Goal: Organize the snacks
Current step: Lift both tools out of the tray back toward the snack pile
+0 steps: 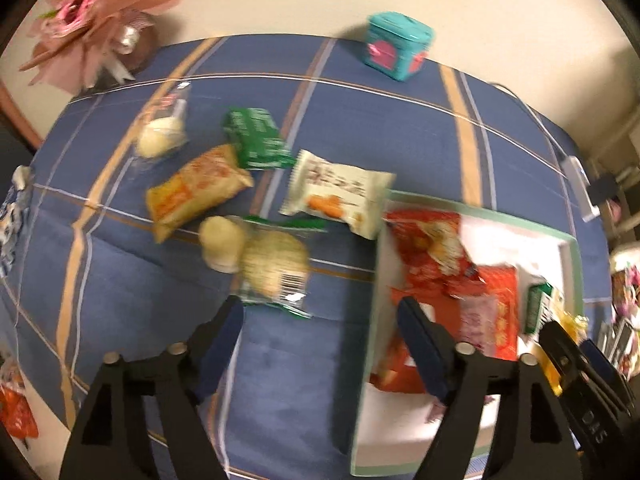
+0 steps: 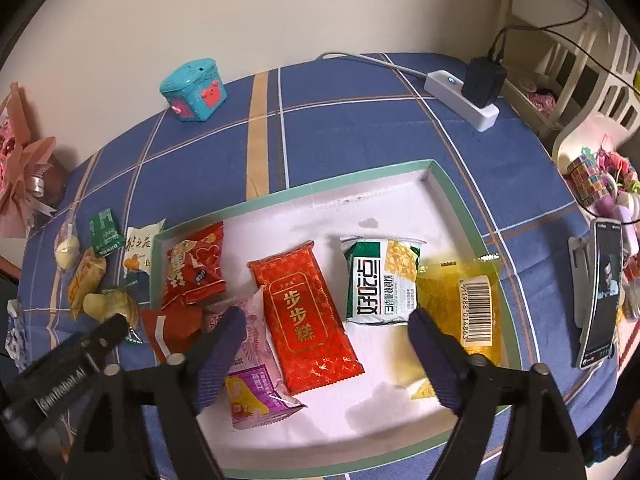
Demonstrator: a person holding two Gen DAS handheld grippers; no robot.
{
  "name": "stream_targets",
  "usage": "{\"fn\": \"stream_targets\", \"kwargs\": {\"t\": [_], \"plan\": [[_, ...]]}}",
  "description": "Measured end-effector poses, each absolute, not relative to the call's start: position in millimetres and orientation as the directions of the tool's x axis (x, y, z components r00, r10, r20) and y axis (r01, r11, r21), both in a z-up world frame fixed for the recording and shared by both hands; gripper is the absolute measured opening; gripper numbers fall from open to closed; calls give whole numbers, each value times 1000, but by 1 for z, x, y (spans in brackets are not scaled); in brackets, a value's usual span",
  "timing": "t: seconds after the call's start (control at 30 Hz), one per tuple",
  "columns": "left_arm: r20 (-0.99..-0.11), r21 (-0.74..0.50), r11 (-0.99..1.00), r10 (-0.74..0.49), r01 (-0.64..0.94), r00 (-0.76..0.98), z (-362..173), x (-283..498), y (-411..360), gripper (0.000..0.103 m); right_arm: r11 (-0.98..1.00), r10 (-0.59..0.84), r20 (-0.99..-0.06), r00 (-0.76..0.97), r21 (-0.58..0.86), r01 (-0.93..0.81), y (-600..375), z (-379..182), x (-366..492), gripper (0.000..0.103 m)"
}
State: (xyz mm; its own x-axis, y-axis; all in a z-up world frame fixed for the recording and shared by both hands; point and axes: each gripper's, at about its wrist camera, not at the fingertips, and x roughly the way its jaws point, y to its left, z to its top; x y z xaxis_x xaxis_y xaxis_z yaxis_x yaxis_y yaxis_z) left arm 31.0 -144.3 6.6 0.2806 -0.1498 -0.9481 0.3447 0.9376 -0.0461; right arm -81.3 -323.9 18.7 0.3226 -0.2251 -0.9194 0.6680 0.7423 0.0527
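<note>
A white tray with a green rim (image 2: 452, 196) lies on the blue plaid cloth. In it lie a red patterned pack (image 2: 308, 320), a green-white pack (image 2: 380, 280), a yellow clear pack (image 2: 460, 300), a pink pack (image 2: 252, 380) and a red bag (image 2: 196, 268). My right gripper (image 2: 326, 330) is open above them, empty. Loose snacks lie left of the tray: a white pack (image 1: 340, 192), an orange pack (image 1: 196, 192), a green pack (image 1: 256, 140) and a clear rice-cake pack (image 1: 272, 264). My left gripper (image 1: 320, 320) is open and empty, just in front of the rice-cake pack, beside the tray's left rim (image 1: 374, 300).
A teal toy box (image 1: 400, 46) stands at the back by the wall. A pink bouquet (image 1: 92, 16) sits at the back left. A power strip with a charger (image 2: 468, 96) lies at the back right. A phone on a stand (image 2: 600, 292) is at the right edge.
</note>
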Motion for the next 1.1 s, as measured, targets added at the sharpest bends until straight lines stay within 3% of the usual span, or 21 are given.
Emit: {"fn": "stream_targets", "kwargs": {"t": [0.1,0.17,0.23,0.7,1.1], "plan": [[-945,-39,946,-139,322,295,9,37,-136,85,749,-228,-918,324,47,661,-320,19,-79,95],[-943,-33,949,-133,314,305,10,40,-132,94,754,-229,-918,324,43,655,-318,19,-78,100],[-940,-23,950,-127,313,317,11,42,-129,96,759,-232,-917,325,38,649,-316,19,-76,103],[-923,51,960,-61,277,379,18,68,-88,100,793,-220,-914,341,36,608,-283,23,-51,103],[-925,76,988,19,135,379,16,100,-11,100,883,-118,-918,379,78,462,-200,15,-3,103]]}}
